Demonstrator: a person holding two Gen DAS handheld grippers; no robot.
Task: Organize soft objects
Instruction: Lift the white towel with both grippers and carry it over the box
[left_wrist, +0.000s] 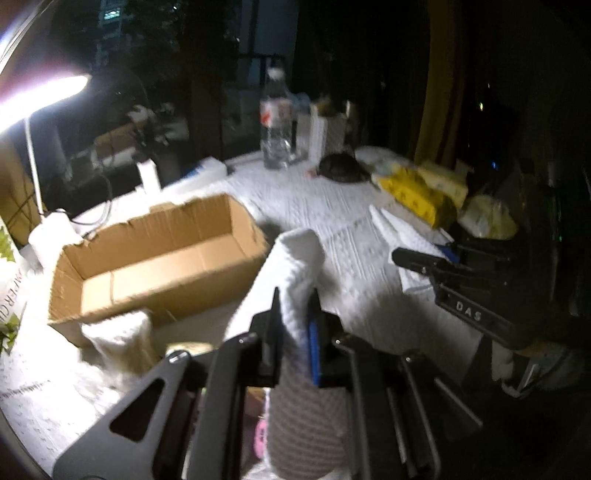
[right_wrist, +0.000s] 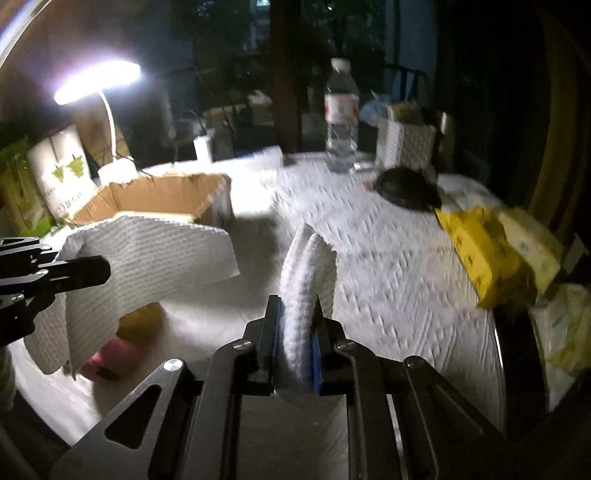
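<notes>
Item: white quilted paper towel sheet (right_wrist: 147, 251), lifted above the table beside the cardboard box (left_wrist: 159, 258). Left gripper (left_wrist: 295, 325) and right gripper (right_wrist: 297, 328) each pinch an edge. Risk: pulling apart likely tears it.

Lit desk lamp (right_wrist: 98, 79); dark window (left_wrist: 258, 66) behind.

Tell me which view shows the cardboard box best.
The left wrist view: the box shows whole, with its open top and bare floor visible. In the right wrist view it sits farther off, and the towel held by the left gripper hides its near side.
</notes>
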